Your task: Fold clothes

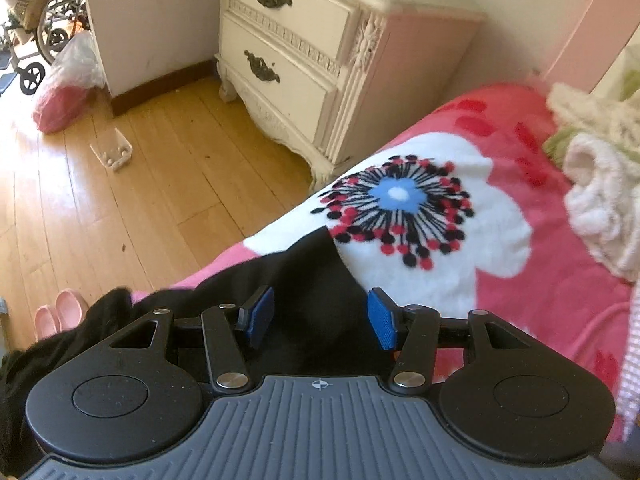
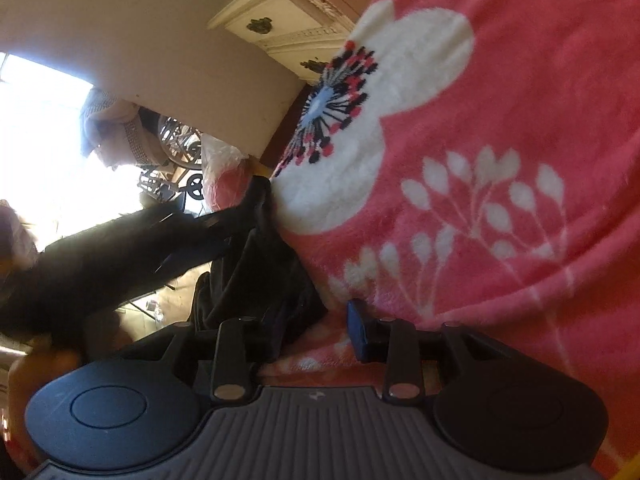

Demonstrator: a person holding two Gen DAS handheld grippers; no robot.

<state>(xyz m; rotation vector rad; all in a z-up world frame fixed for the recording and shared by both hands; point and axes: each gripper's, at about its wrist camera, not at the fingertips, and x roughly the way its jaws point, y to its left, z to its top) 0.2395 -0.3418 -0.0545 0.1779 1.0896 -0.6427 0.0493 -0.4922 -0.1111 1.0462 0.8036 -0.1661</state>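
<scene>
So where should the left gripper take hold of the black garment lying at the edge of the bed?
Probably its pointed corner. The black garment lies on the pink floral blanket, its corner tapering toward the big flower, right ahead of the open left gripper. Come from above, along the fingers' line, pinching that thin free edge; the bunched left part looks too thick.

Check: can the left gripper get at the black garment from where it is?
Probably yes. The left gripper has its jaws apart right over the black garment on the pink blanket, with nothing in between.
</scene>
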